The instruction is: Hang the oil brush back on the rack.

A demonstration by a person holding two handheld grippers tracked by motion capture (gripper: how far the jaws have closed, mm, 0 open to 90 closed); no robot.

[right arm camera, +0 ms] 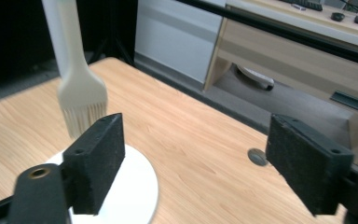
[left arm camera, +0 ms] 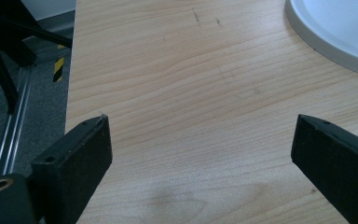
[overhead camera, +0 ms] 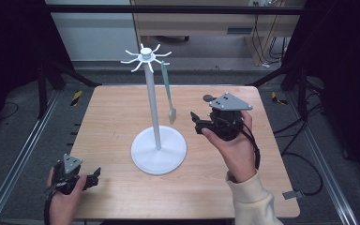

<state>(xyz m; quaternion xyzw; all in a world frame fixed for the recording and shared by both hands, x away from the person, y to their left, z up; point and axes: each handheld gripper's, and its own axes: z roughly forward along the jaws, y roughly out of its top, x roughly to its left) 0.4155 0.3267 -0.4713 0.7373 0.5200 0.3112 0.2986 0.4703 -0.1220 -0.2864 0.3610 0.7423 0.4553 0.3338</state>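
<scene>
A white stand with a ring of hooks at its top rises from a round base at the table's middle. A pale brush hangs by its handle from one hook, bristles down. Just right of the brush head, my right gripper is held open and empty. In the right gripper view the brush hangs beyond the left jaw, over the base, and nothing lies between the jaws. My left gripper rests open near the table's front left corner, its jaws over bare wood, with the base's rim at the upper right.
The wooden table has a small round hole near its far right side. Black frame posts and floor rails flank the table. A desk and cables stand beyond the far edge.
</scene>
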